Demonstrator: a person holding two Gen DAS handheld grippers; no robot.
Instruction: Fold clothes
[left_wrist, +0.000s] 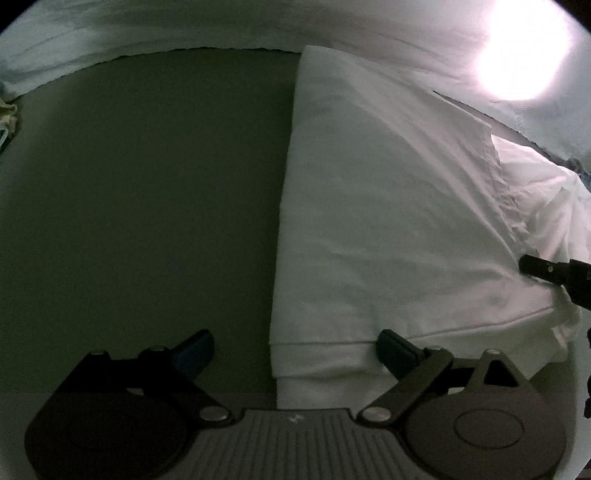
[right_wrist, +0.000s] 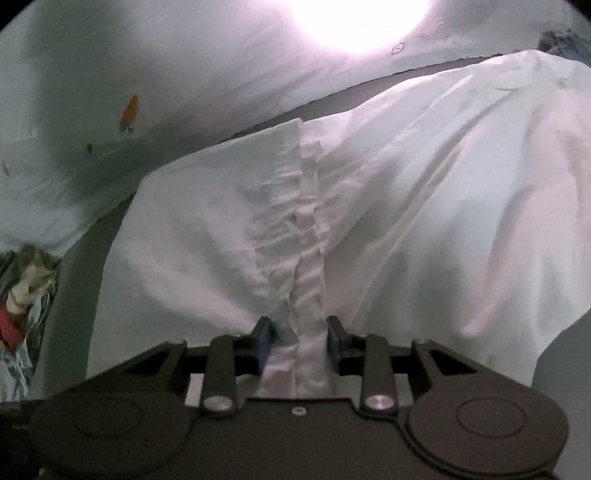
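Observation:
A white garment (left_wrist: 388, 221) lies folded lengthwise on a dark mat (left_wrist: 147, 184), its straight folded edge running down the middle of the left wrist view. My left gripper (left_wrist: 295, 350) stands wide open at the garment's near hem. One of its fingers (left_wrist: 395, 354) rests on the hem and the other hangs over the bare mat. In the right wrist view the white garment (right_wrist: 424, 221) bunches into a wrinkled ridge. That ridge runs between the fingers of my right gripper (right_wrist: 299, 339), which is open with its pads just off the cloth. The right gripper (left_wrist: 532, 267) also pokes in at the garment's right side.
A pale printed sheet (right_wrist: 110, 92) surrounds the mat on the far side. A bright lamp glare (left_wrist: 524, 55) washes out the upper right. A heap of coloured clothes (right_wrist: 26, 295) lies at the left edge beyond the mat.

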